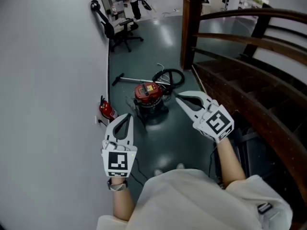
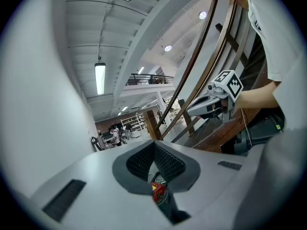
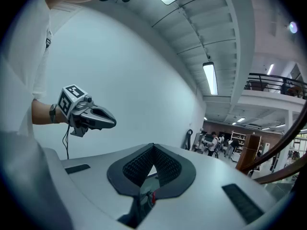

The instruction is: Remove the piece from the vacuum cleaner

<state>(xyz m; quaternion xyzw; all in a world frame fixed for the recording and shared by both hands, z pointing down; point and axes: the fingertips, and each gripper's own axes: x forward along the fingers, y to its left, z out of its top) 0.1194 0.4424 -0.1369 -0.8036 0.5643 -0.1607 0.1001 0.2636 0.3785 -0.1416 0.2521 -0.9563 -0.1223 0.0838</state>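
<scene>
The vacuum cleaner [image 1: 148, 97], a red-topped canister on a dark base, stands on the grey floor ahead of me. Its black hose [image 1: 171, 76] is coiled behind it and its wand [image 1: 128, 79] lies to the left. My left gripper [image 1: 126, 117] is held in the air short of the canister, on its left, shut and empty. My right gripper [image 1: 179, 98] is also shut and empty, and its tip points at the canister from the right. In the left gripper view the red top [image 2: 159, 191] peeks through the gap below the closed jaws, and the right gripper [image 2: 190, 111] shows beyond.
A white wall [image 1: 53, 80] runs along the left, with a small red object [image 1: 106, 110] at its foot. At the right stand a wooden post [image 1: 191, 23] and a curved stair railing [image 1: 249, 42]. Farther back are an office chair [image 1: 121, 30] and people.
</scene>
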